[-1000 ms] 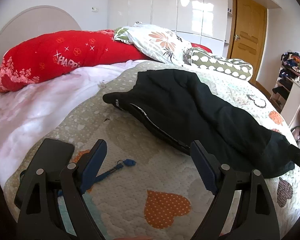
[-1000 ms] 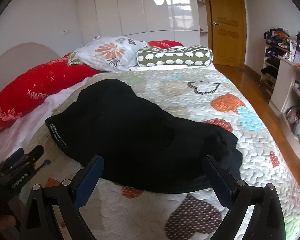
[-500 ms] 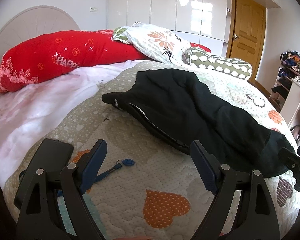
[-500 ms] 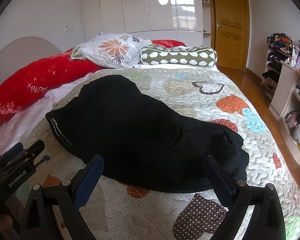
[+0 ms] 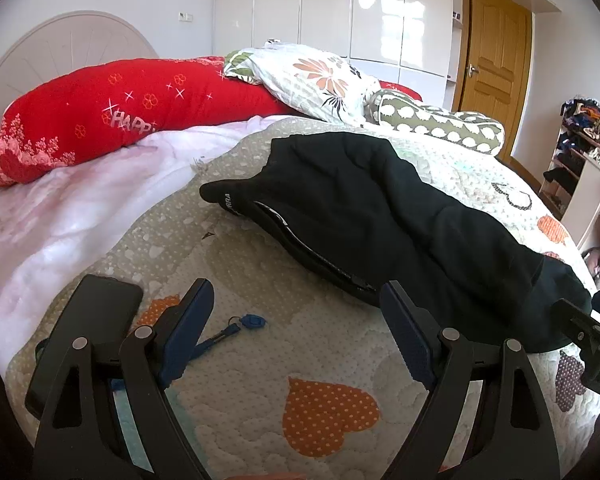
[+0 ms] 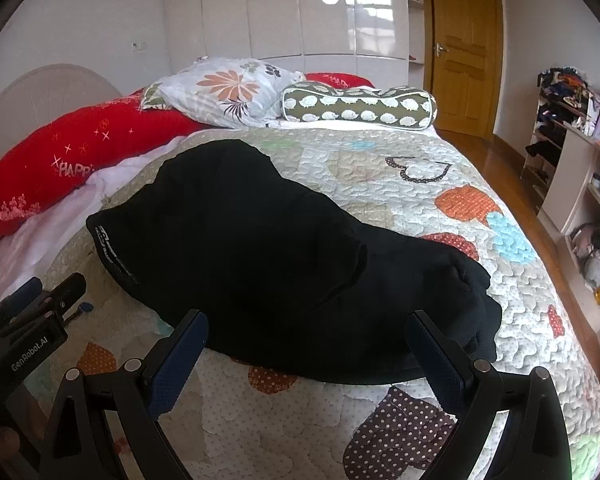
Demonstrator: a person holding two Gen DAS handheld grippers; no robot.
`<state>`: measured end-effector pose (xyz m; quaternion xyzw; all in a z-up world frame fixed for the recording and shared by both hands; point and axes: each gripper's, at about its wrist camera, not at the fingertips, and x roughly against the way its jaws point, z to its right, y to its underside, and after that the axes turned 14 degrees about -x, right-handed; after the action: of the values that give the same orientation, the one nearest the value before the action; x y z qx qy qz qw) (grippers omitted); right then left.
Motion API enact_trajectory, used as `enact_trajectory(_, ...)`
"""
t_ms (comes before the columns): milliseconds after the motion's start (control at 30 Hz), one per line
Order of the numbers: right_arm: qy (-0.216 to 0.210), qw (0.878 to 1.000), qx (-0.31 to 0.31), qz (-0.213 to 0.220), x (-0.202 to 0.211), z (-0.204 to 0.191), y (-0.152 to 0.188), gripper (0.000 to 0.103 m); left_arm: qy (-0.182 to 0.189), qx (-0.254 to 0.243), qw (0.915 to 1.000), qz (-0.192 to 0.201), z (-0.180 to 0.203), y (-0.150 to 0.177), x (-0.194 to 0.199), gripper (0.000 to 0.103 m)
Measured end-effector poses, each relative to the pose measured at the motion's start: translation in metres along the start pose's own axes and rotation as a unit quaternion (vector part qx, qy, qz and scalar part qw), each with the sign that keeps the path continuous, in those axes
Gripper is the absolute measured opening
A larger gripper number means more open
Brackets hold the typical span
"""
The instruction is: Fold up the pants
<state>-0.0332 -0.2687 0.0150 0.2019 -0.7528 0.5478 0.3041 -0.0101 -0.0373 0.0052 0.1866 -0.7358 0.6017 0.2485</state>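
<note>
Pants (image 6: pixel 260 248) — black, rumpled and bunched — lie across the middle of the bed's quilt (image 6: pixel 440 208), waistband toward the headboard side, cuffs heaped toward the foot-side edge. Left gripper (image 5: pixel 296 328) hovers above the quilt near the bed's front edge, jaws wide apart and holding nothing; a blue key tag (image 5: pixel 254 322) lies just beyond its left finger. Right gripper (image 6: pixel 306 344) hangs over the pants' near edge, jaws spread and empty. Red pillow (image 5: pixel 112 116) and floral pillow (image 6: pixel 224 92) sit at the head — beside an olive bolster (image 6: pixel 360 106).
</note>
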Motion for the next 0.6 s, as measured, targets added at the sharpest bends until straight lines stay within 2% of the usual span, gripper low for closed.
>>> enact_trajectory(600,0.012,1.000,0.010,-0.002,-0.0034,0.0018,0.0040,0.099,0.000,-0.002,1.0000,-0.004,0.0060,-0.0013,-0.0024,0.085)
